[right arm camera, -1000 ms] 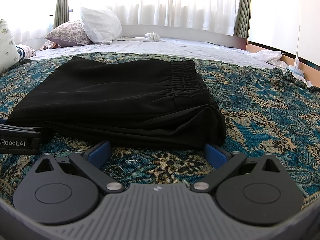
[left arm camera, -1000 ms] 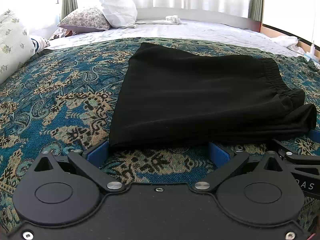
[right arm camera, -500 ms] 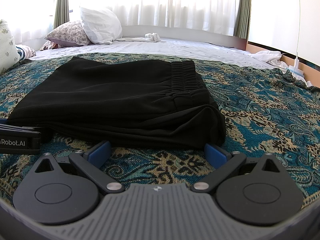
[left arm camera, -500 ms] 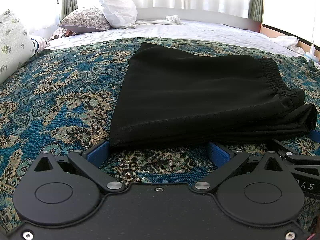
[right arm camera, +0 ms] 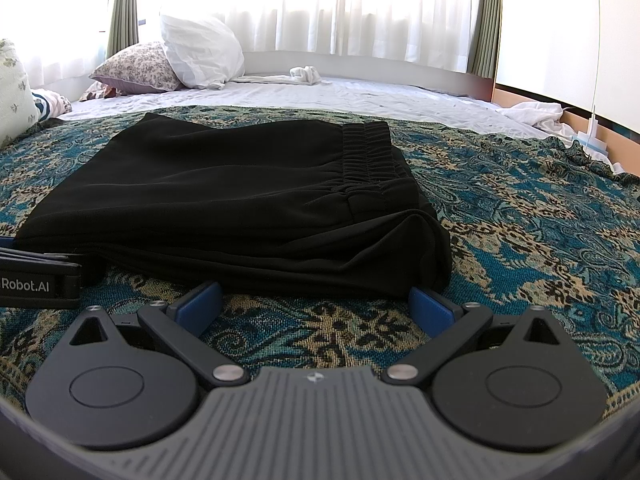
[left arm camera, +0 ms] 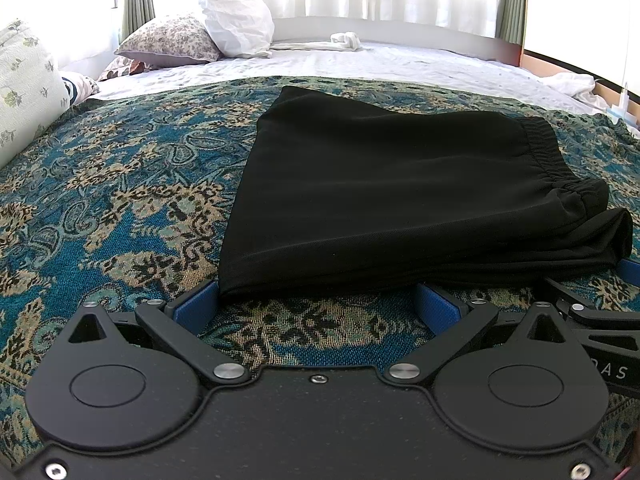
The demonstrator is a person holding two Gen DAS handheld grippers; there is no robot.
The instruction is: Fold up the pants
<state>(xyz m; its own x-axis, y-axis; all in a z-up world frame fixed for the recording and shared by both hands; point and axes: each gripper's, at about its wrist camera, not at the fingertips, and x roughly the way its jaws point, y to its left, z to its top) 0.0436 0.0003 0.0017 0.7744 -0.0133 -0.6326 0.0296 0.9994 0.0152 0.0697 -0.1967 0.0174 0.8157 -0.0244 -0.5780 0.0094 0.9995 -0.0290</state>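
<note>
The black pants (left arm camera: 380,184) lie folded in a flat stack on the patterned blue bedspread (left arm camera: 120,200), elastic waistband to the right. They also show in the right wrist view (right arm camera: 240,200). My left gripper (left arm camera: 318,300) is open and empty, its blue fingertips at the stack's near edge, left part. My right gripper (right arm camera: 316,300) is open and empty at the near edge of the stack's right end. Each gripper's body shows at the edge of the other's view.
Pillows (left arm camera: 236,24) and a floral cushion (left arm camera: 172,40) lie at the head of the bed on a white sheet (left arm camera: 380,64). A white cloth (left arm camera: 344,40) lies by the headboard. A floral pillow (left arm camera: 24,88) stands at the far left. Crumpled white fabric (right arm camera: 536,114) lies at the right edge.
</note>
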